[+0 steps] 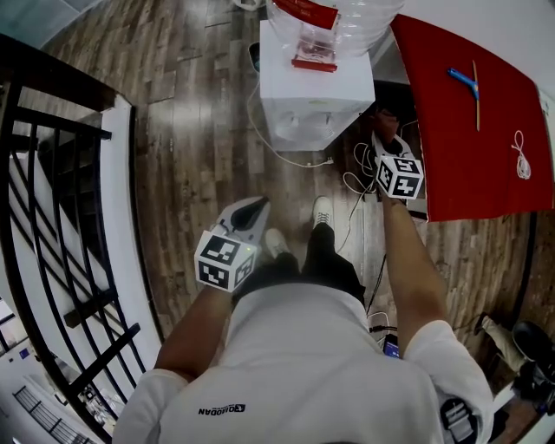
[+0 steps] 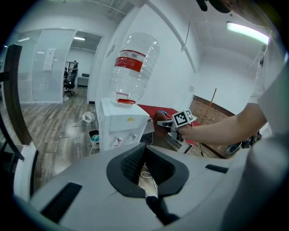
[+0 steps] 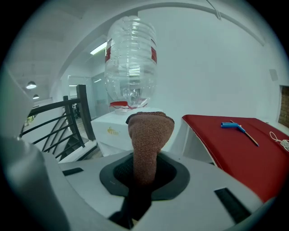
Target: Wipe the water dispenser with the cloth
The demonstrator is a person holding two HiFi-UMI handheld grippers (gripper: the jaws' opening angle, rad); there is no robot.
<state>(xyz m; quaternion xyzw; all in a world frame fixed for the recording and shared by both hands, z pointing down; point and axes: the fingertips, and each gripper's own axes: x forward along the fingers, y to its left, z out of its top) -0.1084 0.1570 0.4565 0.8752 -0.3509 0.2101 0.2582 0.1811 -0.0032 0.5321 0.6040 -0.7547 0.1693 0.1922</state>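
Observation:
The white water dispenser [image 1: 312, 87] stands ahead of me on the wood floor, with a clear bottle [image 1: 334, 22] upside down on top. In the right gripper view, my right gripper [image 3: 144, 169] is shut on a brown knitted cloth [image 3: 149, 131] that sticks up out of the jaws, a short way from the dispenser [image 3: 119, 131]. In the head view, that gripper [image 1: 390, 152] is just right of the dispenser's front corner. My left gripper [image 1: 247, 217] hangs lower left, apart from the dispenser. Its jaws [image 2: 146, 169] stand open with only floor showing between them.
A table with a red cover [image 1: 468, 130] stands right of the dispenser, and a blue tool [image 1: 464, 80] lies on it. Cables [image 1: 351, 178] lie on the floor at the dispenser's base. A black stair railing [image 1: 52, 217] runs along the left. My feet are below the dispenser.

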